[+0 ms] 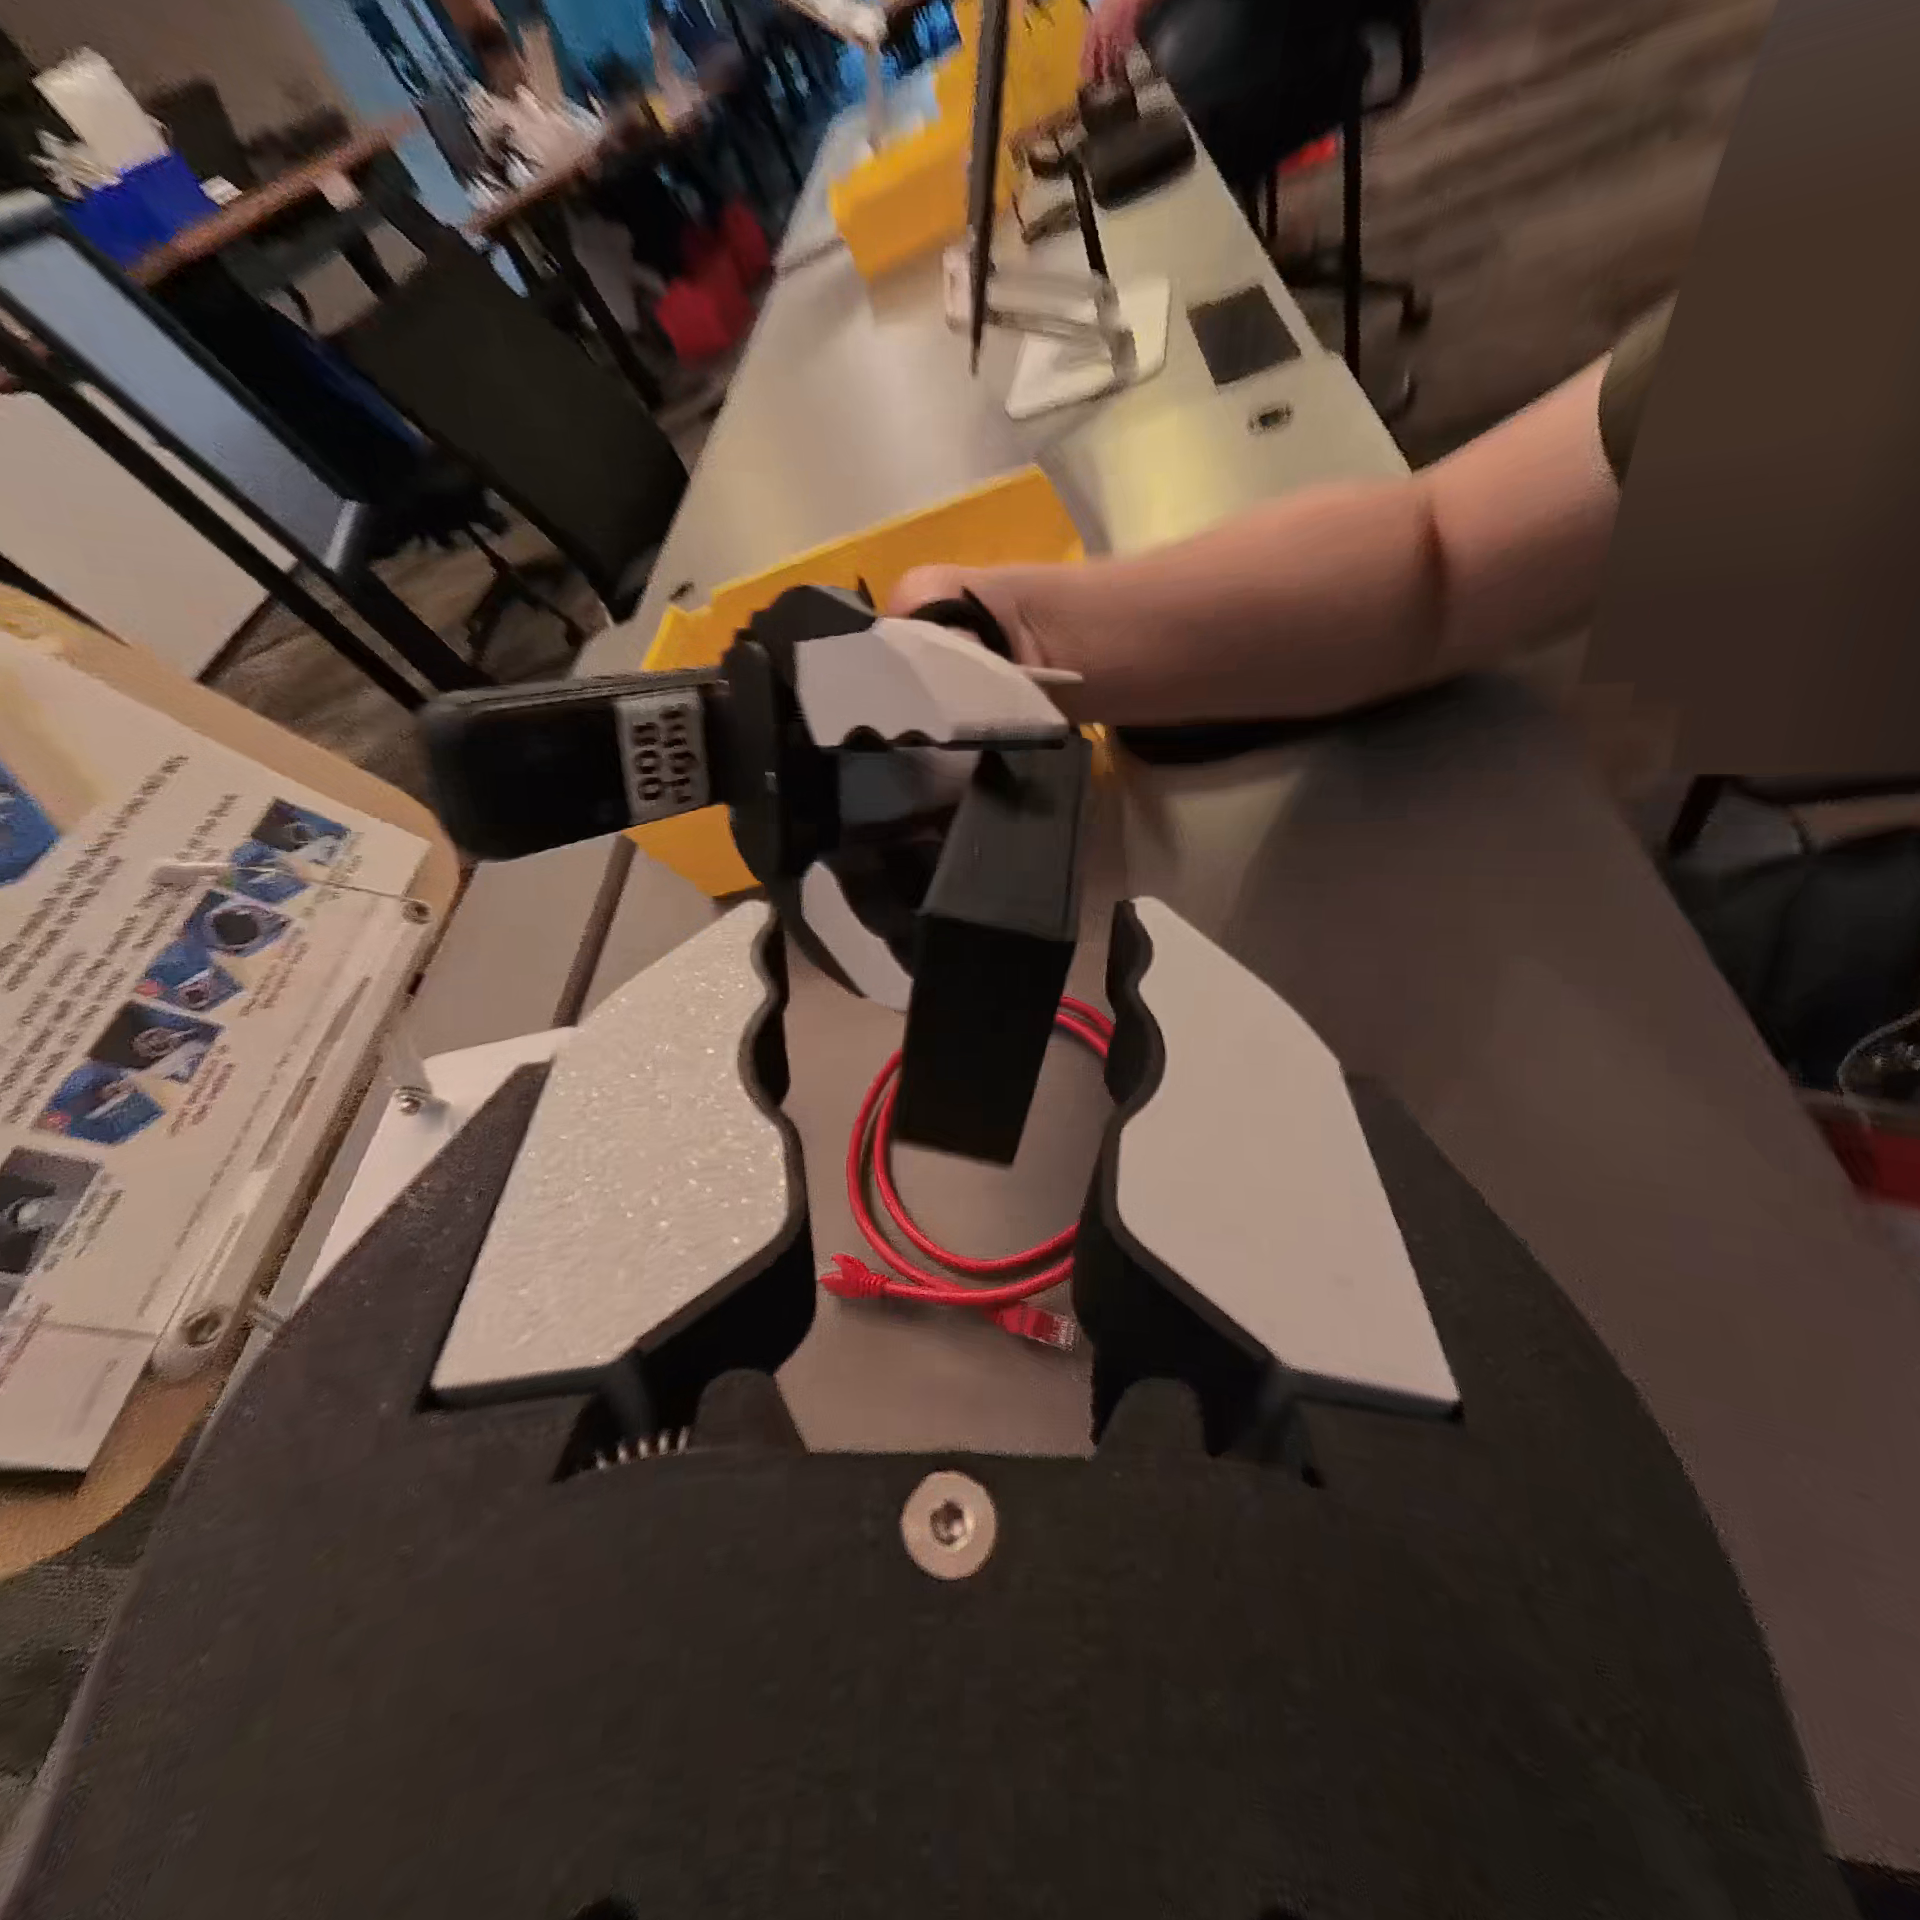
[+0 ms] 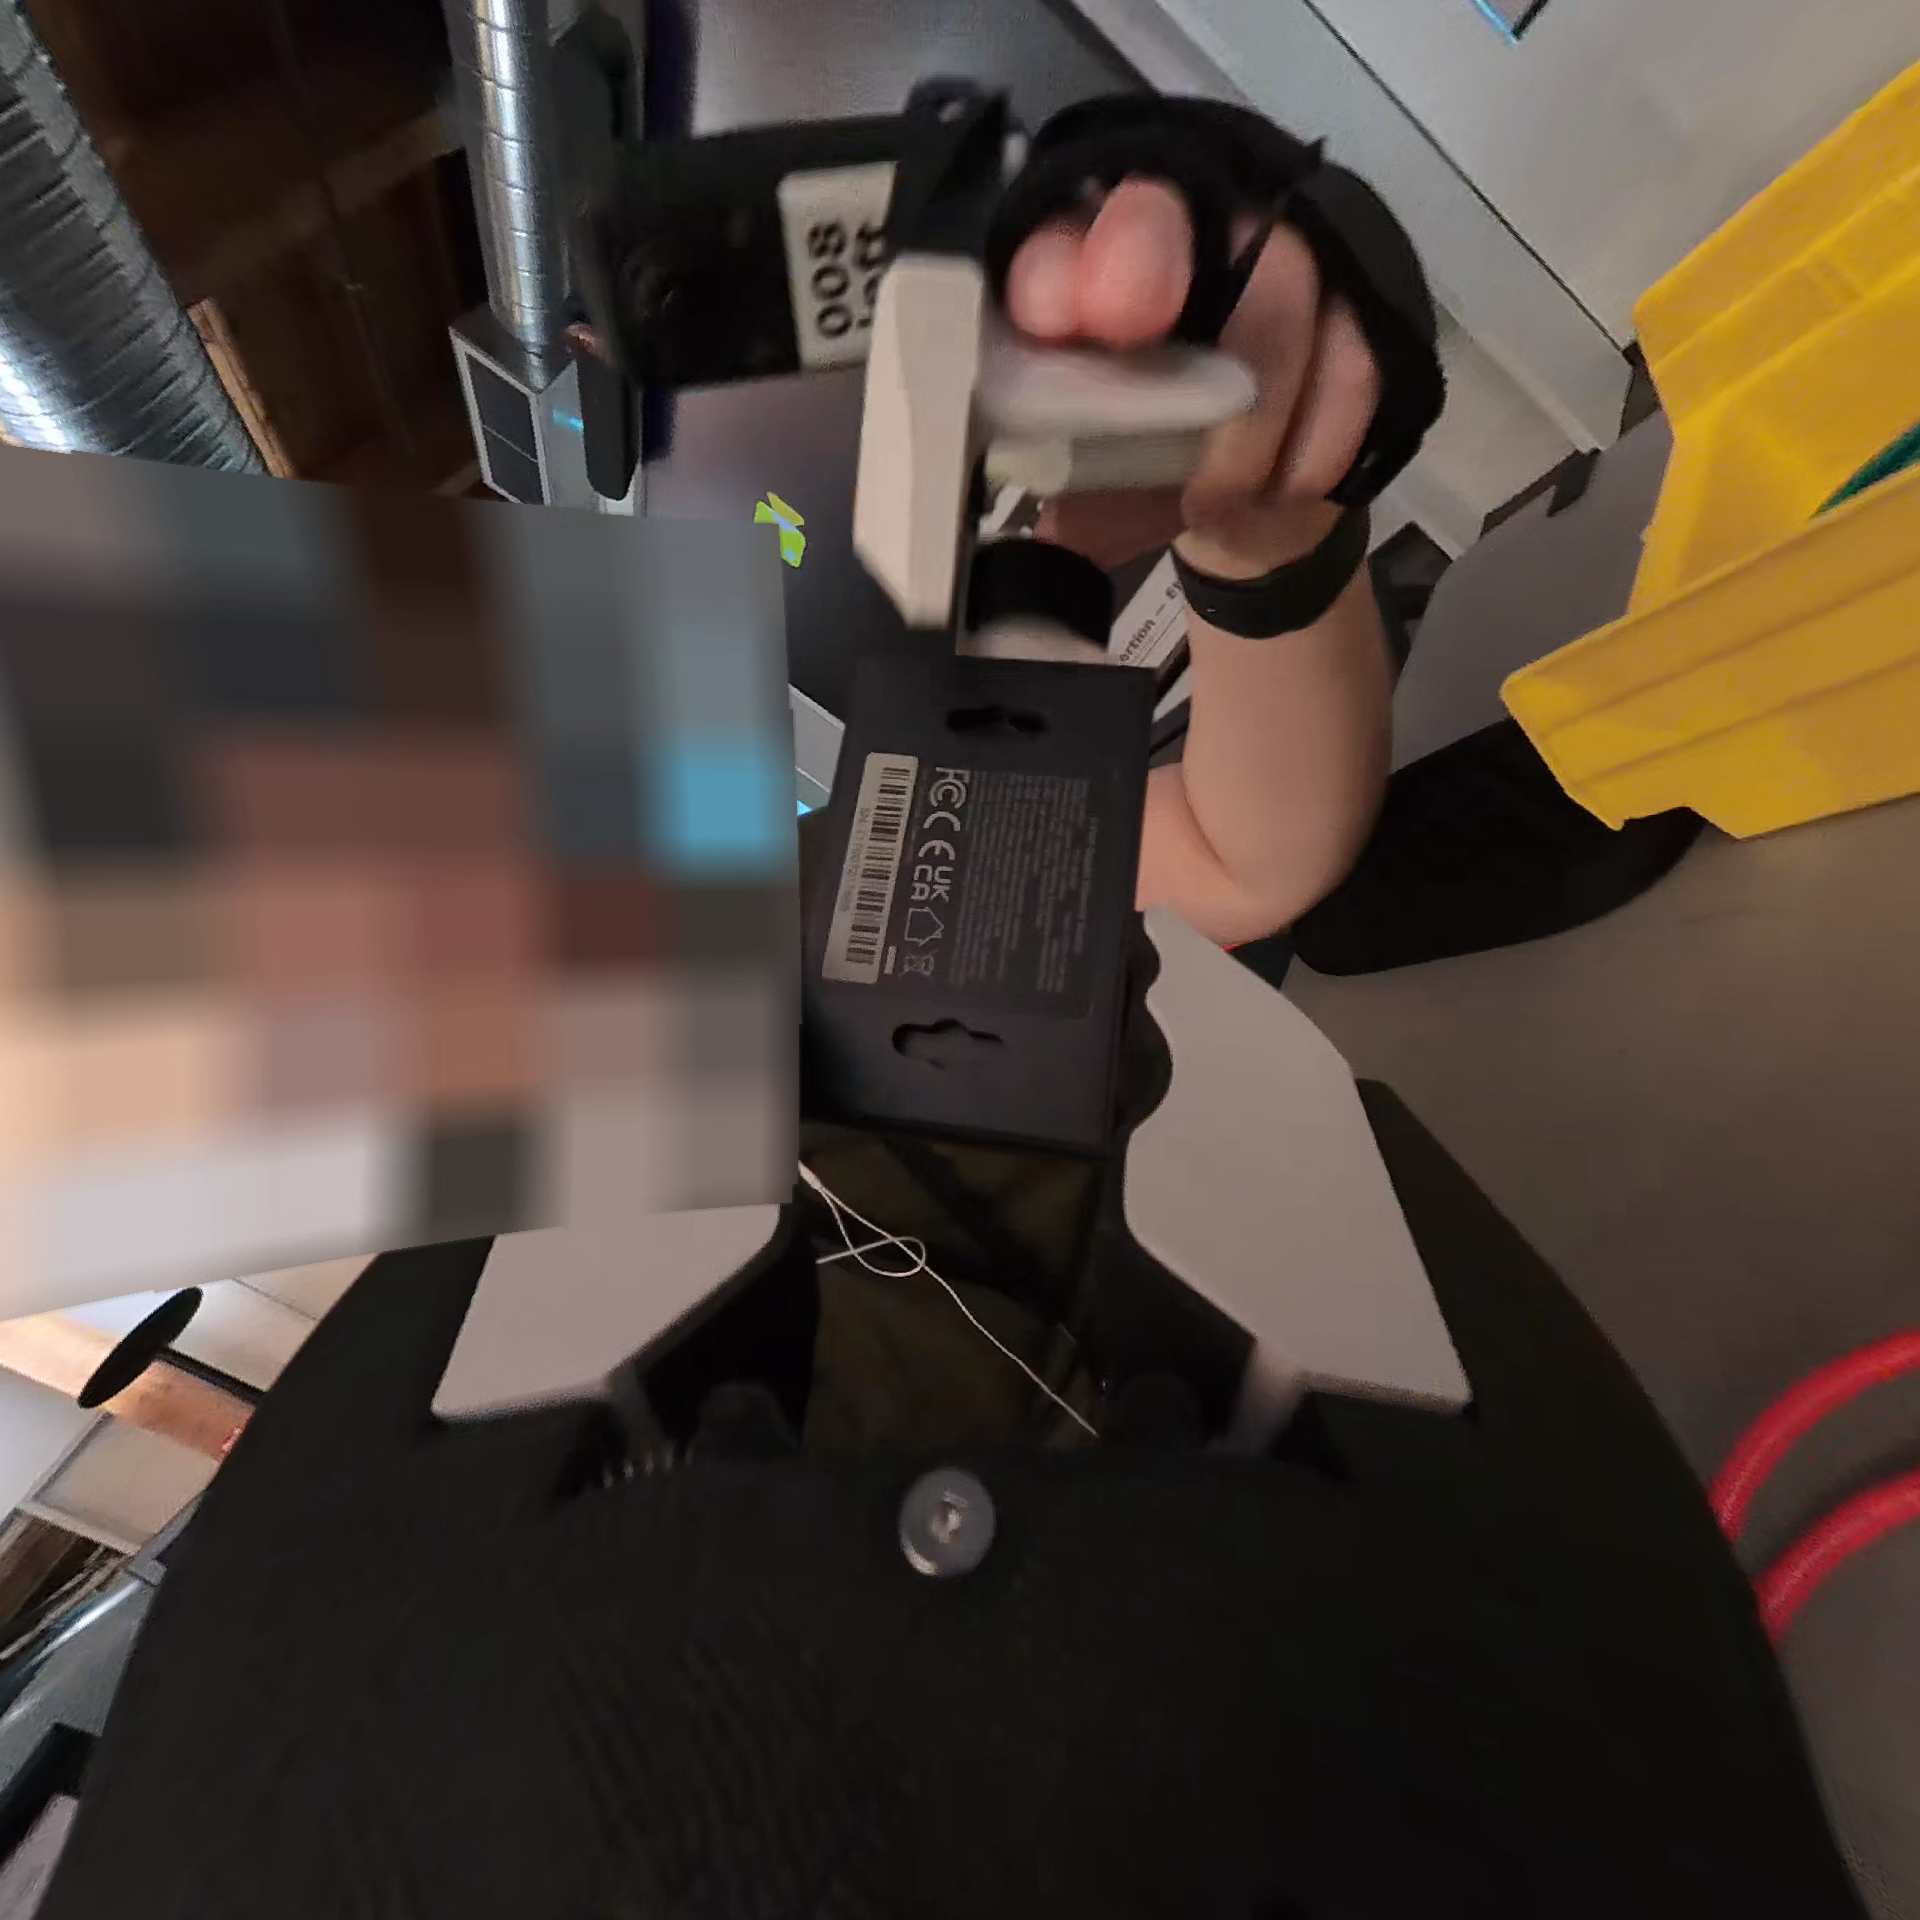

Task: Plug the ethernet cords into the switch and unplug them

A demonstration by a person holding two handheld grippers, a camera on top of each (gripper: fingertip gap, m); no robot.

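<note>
Left wrist view: the black switch hung in the air, tilted, clear of the desk, pinched at its upper end by the fingers of the right gripper. Around the switch's lower end stood the left gripper, its fingers spread wide and touching nothing. Below the switch, on the desk, lay the red ethernet cord in a loose coil, both plugs free. Behind the switch sat a yellow bin.

In the right wrist view the switch showed its labelled underside. One finger pressed against its side edge, while the opposite finger was largely hidden behind a mosaic patch.

The switch appeared to be a light, rigid box with smooth faces. It would likely twist in a one-ended pinch, so a hold across its two long edges seemed safest while a plug was pushed in. The cord looked thin and springy. The sensible place to take hold was the stiff boot just behind a plug, not the clear connector with its fragile latch tab.
</note>
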